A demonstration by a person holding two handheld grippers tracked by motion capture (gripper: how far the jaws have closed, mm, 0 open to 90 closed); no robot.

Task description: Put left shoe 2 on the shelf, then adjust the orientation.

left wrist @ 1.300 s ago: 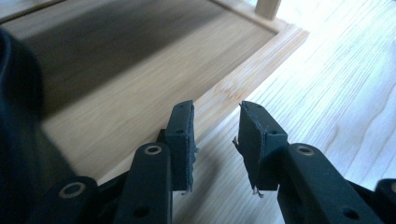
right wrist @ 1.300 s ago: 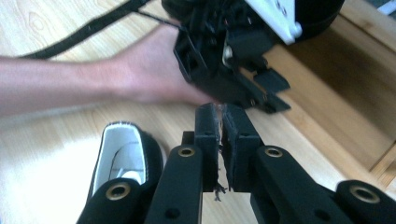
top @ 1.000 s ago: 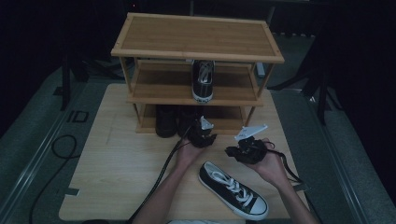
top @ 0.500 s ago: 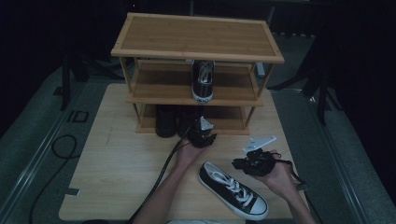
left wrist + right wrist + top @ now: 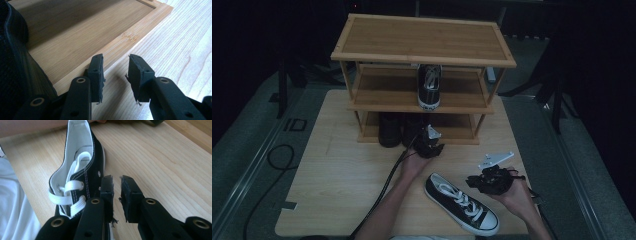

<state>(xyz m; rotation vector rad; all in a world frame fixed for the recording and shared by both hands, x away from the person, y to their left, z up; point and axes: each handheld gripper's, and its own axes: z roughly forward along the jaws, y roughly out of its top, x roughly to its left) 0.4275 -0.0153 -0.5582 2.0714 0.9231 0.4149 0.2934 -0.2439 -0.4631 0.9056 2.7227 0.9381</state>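
2 sneakers are being dealt with: 1 sneaker (image 5: 429,86) is sitting on the rack's (image 5: 422,37) middle shelf, and its mate (image 5: 461,203) is lying on the counter (image 5: 337,175) before the rack. The right gripper (image 5: 117,195), fingers parted narrowly and having just been opening, empty, is being lined up beside the mate's collar for a grasp, judging by its aim. The left gripper (image 5: 115,75), fingers open, is idling by the rack's bottom ledge. Dark footwear (image 5: 399,129) under the rack is hard to make out.

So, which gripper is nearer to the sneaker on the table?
Right. The right gripper is just beside the sneaker, near its side. The left gripper is farther away, at the shelf's bottom edge.
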